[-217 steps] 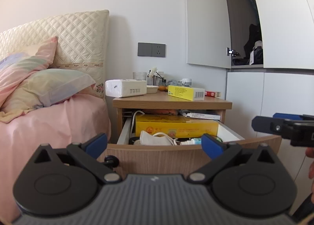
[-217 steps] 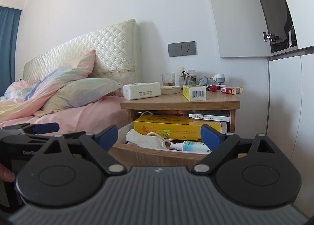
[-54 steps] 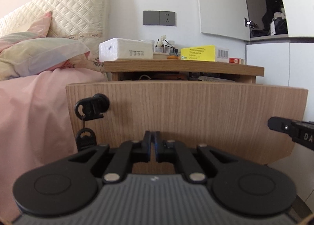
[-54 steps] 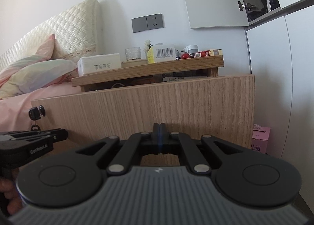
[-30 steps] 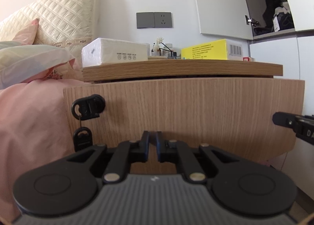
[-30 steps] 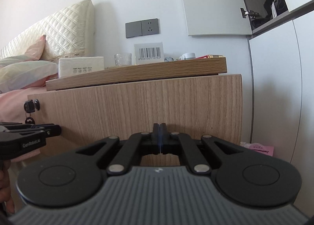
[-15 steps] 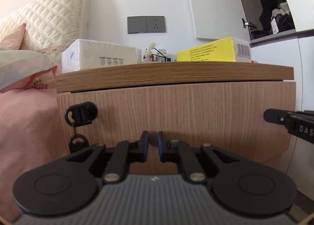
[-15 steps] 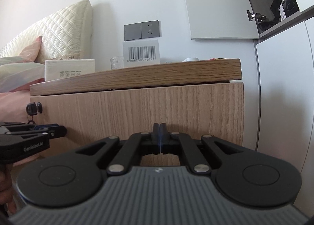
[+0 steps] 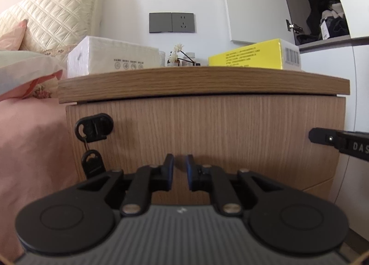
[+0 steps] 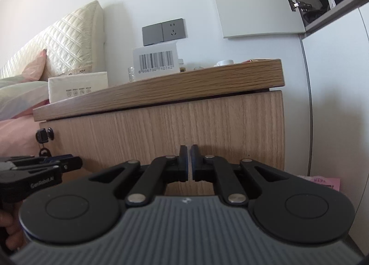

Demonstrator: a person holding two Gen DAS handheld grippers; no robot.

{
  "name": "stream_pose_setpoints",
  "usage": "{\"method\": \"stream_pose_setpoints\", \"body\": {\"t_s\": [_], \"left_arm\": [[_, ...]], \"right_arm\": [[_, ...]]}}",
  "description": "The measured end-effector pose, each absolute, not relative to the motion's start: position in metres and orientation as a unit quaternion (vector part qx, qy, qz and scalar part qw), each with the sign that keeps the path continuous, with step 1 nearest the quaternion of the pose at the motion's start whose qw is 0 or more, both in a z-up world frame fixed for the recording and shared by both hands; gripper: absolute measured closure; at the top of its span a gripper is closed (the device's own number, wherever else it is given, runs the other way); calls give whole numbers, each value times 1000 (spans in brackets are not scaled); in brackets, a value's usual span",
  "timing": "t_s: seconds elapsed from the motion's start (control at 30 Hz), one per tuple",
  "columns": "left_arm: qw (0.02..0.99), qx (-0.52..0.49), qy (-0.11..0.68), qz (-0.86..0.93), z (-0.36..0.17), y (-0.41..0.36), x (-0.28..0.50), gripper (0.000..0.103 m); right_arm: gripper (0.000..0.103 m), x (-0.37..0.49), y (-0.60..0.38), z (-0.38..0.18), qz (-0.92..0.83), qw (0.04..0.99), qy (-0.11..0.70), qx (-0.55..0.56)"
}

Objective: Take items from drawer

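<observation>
now your left gripper (image 9: 179, 168) sits low against the drawer front (image 9: 207, 131) with its jaws a narrow slit apart and empty, your right gripper (image 10: 188, 163) is pressed together on nothing, and the drawer looks pushed fully in under the nightstand top (image 9: 203, 82), so whatever is inside is hidden. careful: i think pulling away too fast could snag the key (image 9: 91, 161) hanging from the lock (image 9: 94, 126), or jolt the yellow box (image 9: 253, 53) at the edge. against half a second ago, your left jaws have cracked apart slightly and the right hasn't changed.
</observation>
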State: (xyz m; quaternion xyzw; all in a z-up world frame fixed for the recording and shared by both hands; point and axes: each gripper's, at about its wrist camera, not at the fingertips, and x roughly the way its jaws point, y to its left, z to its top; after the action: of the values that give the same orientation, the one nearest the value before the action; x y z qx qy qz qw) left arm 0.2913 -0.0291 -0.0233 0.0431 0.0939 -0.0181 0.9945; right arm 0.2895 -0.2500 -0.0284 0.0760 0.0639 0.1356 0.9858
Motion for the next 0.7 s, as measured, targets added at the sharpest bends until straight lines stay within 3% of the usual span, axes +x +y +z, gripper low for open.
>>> {"method": "stream_pose_setpoints", "body": {"t_s": [0.03,0.3,0.7], "left_arm": [[994,46,93,-18,-23,-30,288,79],[994,30,107,-15,-11,-33,250,73],[992,17,121,3,27,-28,170,71]], "right_arm": [[97,286,-250,-27,136,986,64,74],[97,256,-252,-9,149,984,77,67],[97,188,-245,20,169,977,106,73]]}}
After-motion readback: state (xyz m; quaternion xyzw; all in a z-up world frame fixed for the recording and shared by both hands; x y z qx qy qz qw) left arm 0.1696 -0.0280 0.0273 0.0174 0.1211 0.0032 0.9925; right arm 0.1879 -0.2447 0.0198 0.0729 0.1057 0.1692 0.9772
